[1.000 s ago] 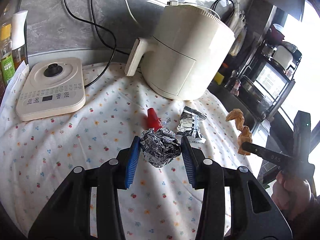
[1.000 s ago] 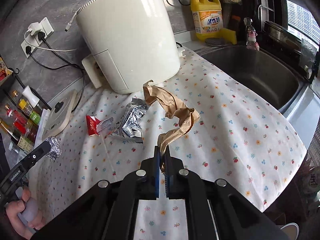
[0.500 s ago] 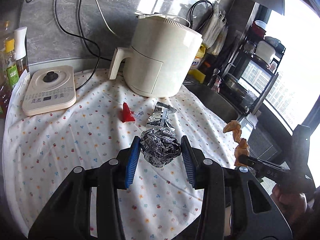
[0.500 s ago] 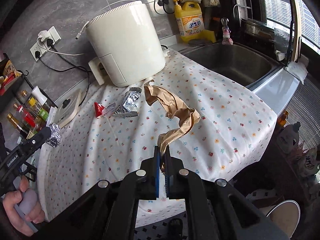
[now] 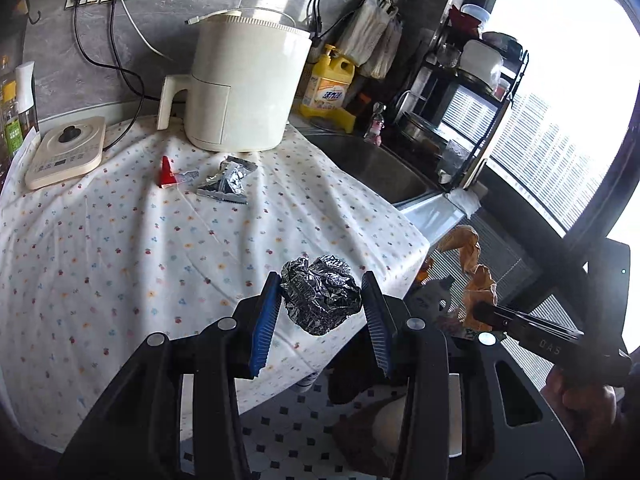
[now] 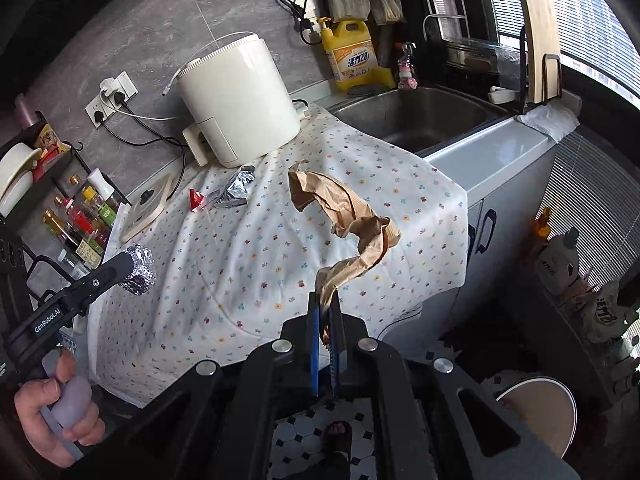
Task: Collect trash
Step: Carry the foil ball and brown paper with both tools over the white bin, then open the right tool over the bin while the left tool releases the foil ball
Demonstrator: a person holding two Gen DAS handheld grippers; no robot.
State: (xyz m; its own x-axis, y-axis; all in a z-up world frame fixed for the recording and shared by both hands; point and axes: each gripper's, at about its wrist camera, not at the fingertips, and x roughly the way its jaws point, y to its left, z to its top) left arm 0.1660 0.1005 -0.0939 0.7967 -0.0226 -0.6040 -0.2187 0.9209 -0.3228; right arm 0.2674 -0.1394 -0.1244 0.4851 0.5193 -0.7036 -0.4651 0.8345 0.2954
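Observation:
My left gripper is shut on a crumpled foil ball, held in the air near the front edge of the flowered tablecloth; it also shows in the right wrist view. My right gripper is shut on a twisted strip of brown paper, held off the table's right corner; it also shows in the left wrist view. A red wrapper and a silver foil packet lie on the cloth near the air fryer.
A cream air fryer and a flat cooker stand at the back of the table. A sink lies to the right. A round bin stands on the tiled floor at lower right. Bottles line a rack on the left.
Both grippers have pulled back from the table and away from the air fryer, each still holding its trash. The floor and the bin have come into view.

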